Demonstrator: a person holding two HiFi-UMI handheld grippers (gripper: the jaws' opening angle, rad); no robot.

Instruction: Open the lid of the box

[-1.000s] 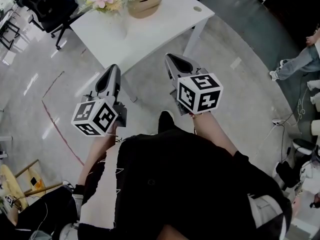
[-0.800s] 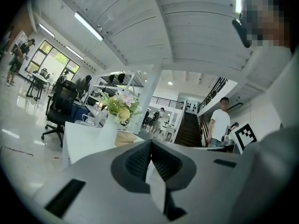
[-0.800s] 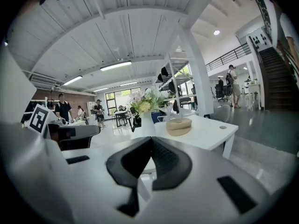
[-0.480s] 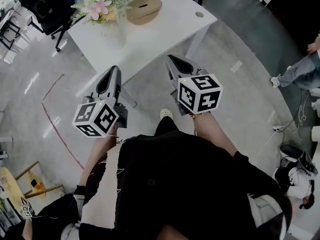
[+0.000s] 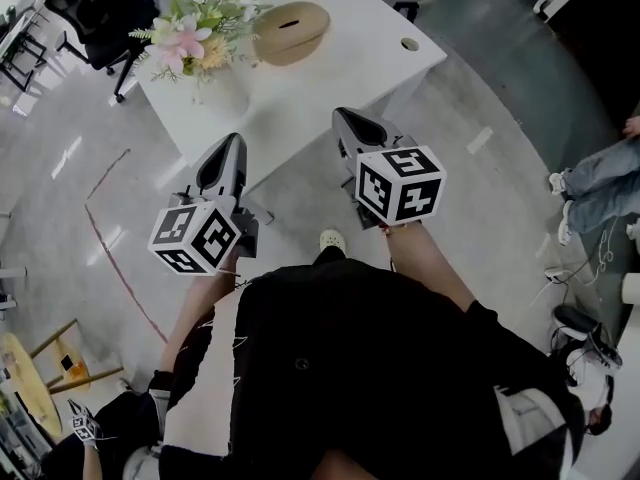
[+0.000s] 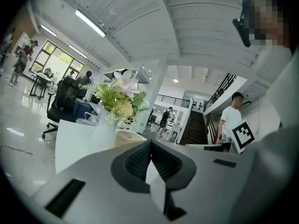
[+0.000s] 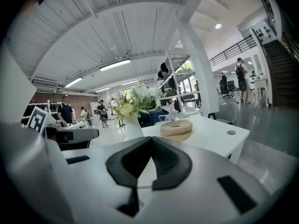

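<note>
Closer now to table (image 5: 330,68); left gripper (image 5: 226,150), right gripper (image 5: 352,123) both clenched, empty, short of table; box (image 5: 283,52) on it, lid (image 5: 292,18) shut, 0 done.

1. An open-plan office: a white desk (image 5: 330,78) with a cable hole (image 5: 409,44) in its top, and black swivel chairs (image 5: 85,13) close by
2. The room is a large hall with a polished grey floor (image 5: 60,168), a white slatted ceiling (image 7: 117,27) and strip lights (image 6: 91,23)
3. Tall windows (image 6: 56,62), a staircase (image 6: 194,129) and a railed upper gallery (image 7: 231,48)
4. People (image 6: 232,115) stand and walk about in the background
</note>
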